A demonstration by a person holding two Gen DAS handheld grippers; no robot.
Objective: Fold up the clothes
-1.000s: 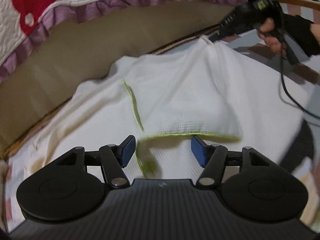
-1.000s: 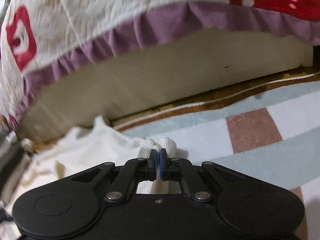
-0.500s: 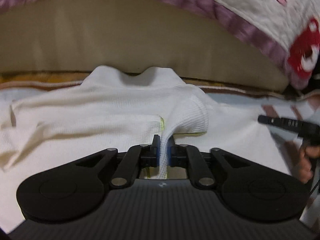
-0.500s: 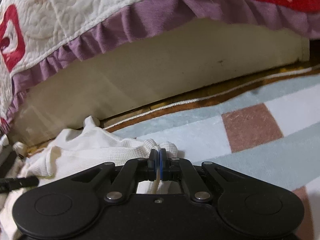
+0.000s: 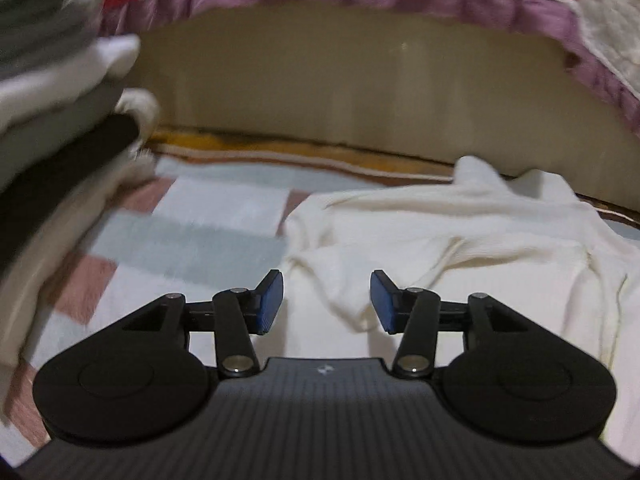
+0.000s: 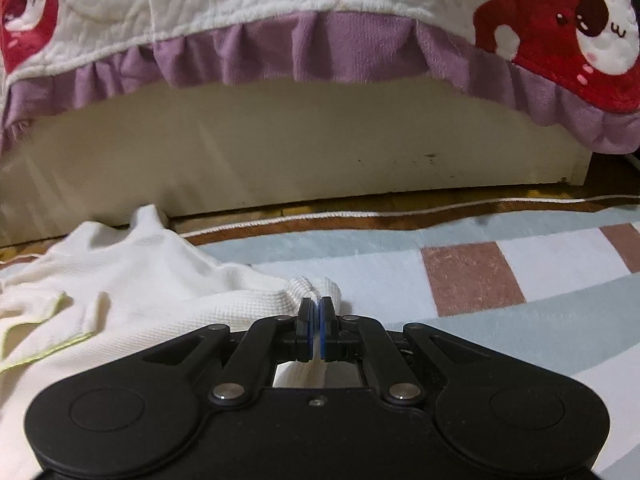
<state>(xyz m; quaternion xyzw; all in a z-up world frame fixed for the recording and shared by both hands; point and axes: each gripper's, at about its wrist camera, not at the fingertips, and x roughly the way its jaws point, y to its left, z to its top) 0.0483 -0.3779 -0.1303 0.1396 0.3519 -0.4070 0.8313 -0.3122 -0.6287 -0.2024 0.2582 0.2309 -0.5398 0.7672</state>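
Note:
A white waffle-knit garment (image 5: 460, 240) with a thin lime-green hem lies rumpled on the checked blanket, to the right in the left wrist view. My left gripper (image 5: 326, 302) is open and empty, its blue pads just over the garment's left edge. In the right wrist view the garment (image 6: 140, 276) spreads to the left, its green hem showing at the far left. My right gripper (image 6: 316, 330) is shut on a bunched corner of the garment, low over the blanket.
A checked blanket (image 6: 500, 280) of blue, white and brown squares covers the floor. A cream bed base (image 6: 300, 152) with a purple-frilled quilt (image 6: 320, 48) stands behind. A stack of folded clothes (image 5: 48, 92) lies at the left in the left wrist view.
My left gripper, shut on a fold of the garment half a second ago, has let go, opened and swung left. My right gripper keeps its hold on the corner.

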